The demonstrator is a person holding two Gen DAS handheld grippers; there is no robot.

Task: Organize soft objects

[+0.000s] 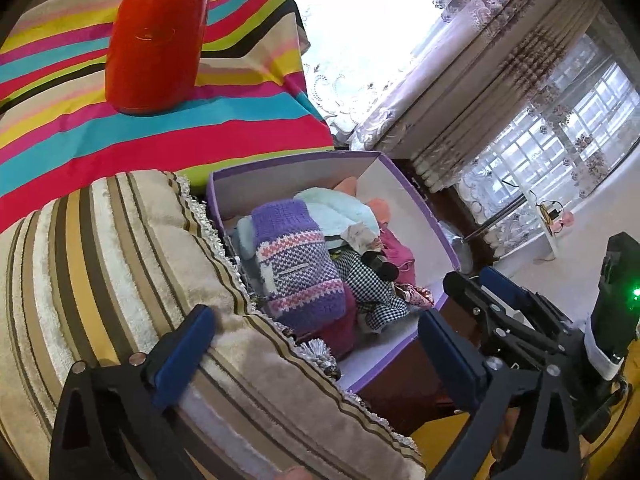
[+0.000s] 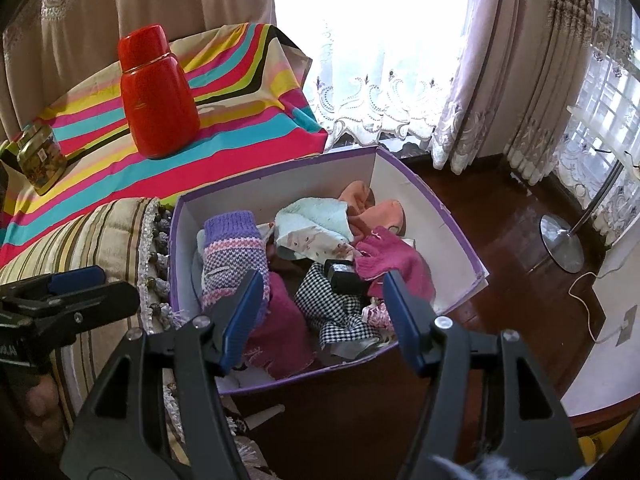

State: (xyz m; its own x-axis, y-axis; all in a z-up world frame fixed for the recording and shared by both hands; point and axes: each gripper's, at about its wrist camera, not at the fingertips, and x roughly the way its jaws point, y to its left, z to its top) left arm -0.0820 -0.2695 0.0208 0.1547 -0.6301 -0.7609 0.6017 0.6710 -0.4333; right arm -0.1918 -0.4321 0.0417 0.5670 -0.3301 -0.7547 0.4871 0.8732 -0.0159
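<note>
Leftmost, the striped cushion (image 1: 120,240) lies with its fringed edge against the left wall of the box (image 2: 460,236). Behind it a rainbow cloth (image 2: 240,128) carries a red flask (image 2: 158,96) near the middle and a small tin (image 2: 38,156) at the cloth's left edge.

The left gripper (image 1: 316,344) hangs over the cushion's near corner, jaws spread wide and bare; one blue pad sits just above the cushion, the other past the box's near edge. Whether that pad touches the cushion I cannot tell.

The purple-rimmed box stands on a dark wooden floor (image 2: 520,240) and holds the soft things in a heap. Along its left wall lies the purple knit piece (image 2: 234,256); beneath its near end, a magenta cloth (image 2: 280,328). Toward the far wall sit a pale mint towel (image 2: 316,216) and an orange cloth (image 2: 380,212). In the middle is a checked cloth (image 2: 332,308) with a black object (image 2: 344,274) on it; a pink knit piece (image 2: 396,264) lies toward the right wall.

The right gripper (image 2: 324,312) hovers over the box's near edge, jaws about half spread, gripping nothing.

Right of the box, a lamp base (image 2: 560,244) stands on the floor by curtains (image 2: 520,80).
</note>
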